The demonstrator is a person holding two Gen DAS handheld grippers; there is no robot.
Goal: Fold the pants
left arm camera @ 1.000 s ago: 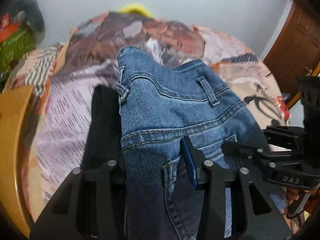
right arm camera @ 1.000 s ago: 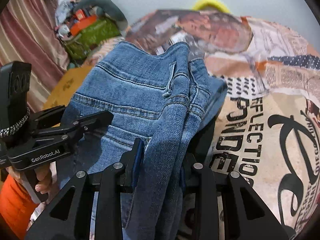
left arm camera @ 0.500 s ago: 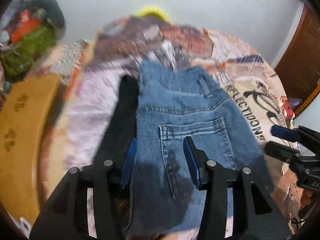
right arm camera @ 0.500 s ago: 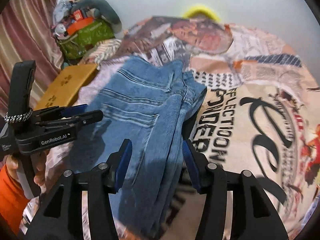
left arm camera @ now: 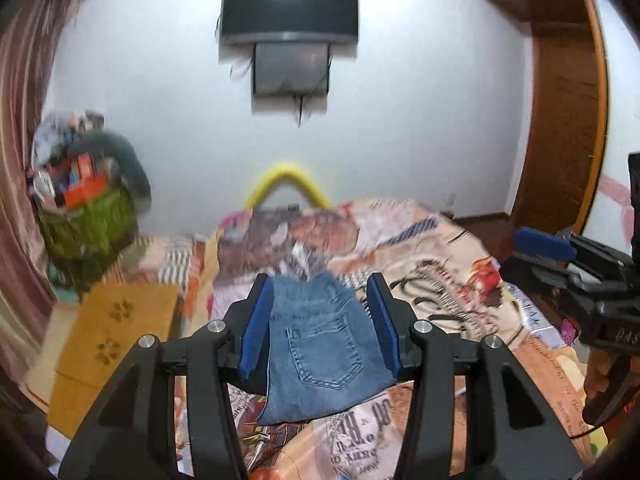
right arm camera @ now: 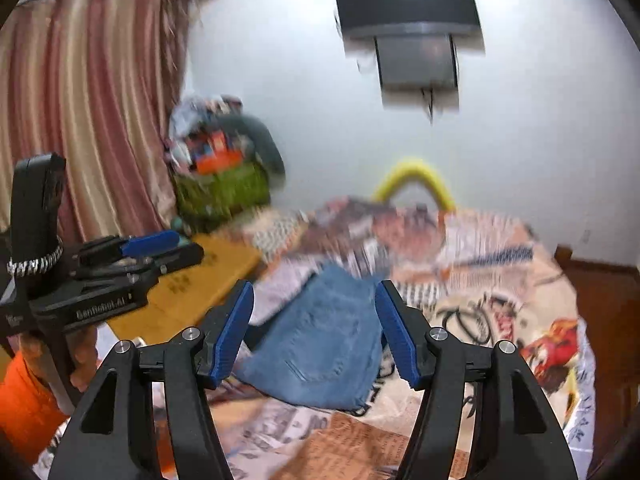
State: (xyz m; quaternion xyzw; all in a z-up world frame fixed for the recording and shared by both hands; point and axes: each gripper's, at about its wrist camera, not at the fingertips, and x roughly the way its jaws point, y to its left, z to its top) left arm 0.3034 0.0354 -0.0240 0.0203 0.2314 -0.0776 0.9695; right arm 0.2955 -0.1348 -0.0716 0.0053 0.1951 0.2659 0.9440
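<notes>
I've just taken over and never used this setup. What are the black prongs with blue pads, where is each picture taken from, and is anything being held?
No robot arm here: a person carries one hand-held gripper in each hand, with a fisheye camera looking along its two fingers. One picture looks out from the left hand-held gripper, the other from the right hand-held gripper; each also shows the other at its edge. Folded jeans lie on a printed bedspread. Both grippers are open and hold nothing; the right one's jaws have just been opening, with only air between them.
</notes>
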